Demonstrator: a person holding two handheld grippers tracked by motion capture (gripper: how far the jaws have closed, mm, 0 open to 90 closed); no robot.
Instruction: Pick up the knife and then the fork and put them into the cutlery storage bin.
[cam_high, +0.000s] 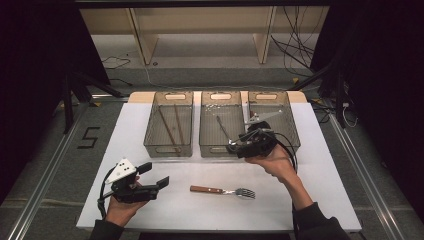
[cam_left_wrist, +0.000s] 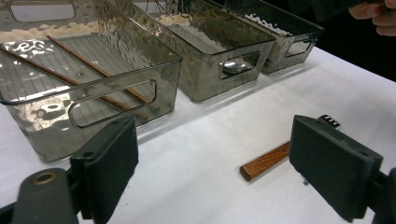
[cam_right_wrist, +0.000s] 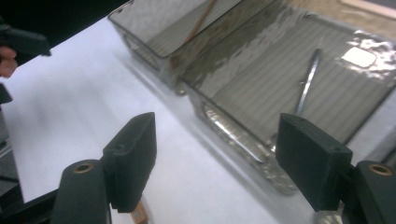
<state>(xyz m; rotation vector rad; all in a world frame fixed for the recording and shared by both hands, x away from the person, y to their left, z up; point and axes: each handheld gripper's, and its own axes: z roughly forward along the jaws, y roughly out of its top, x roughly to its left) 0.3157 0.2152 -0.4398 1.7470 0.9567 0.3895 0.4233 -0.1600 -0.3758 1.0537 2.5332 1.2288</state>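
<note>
1. We see the fork (cam_high: 222, 191) lying flat on the white table (cam_high: 310, 165), low in the middle of the high view, with no bin around it.
2. Our left gripper (cam_high: 152, 175) waits at the lower left with its jaws spread wide and nothing in them.
3. Our right gripper (cam_right_wrist: 219, 158) is wide apart too, with nothing in it, above the middle bin (cam_high: 221, 125), where a spoon (cam_high: 223, 128) lies.
4. We think the fork is light, hard and thin.
5. Its metal end looks slippery, so we would grab the wooden handle (cam_left_wrist: 265, 161).
</note>
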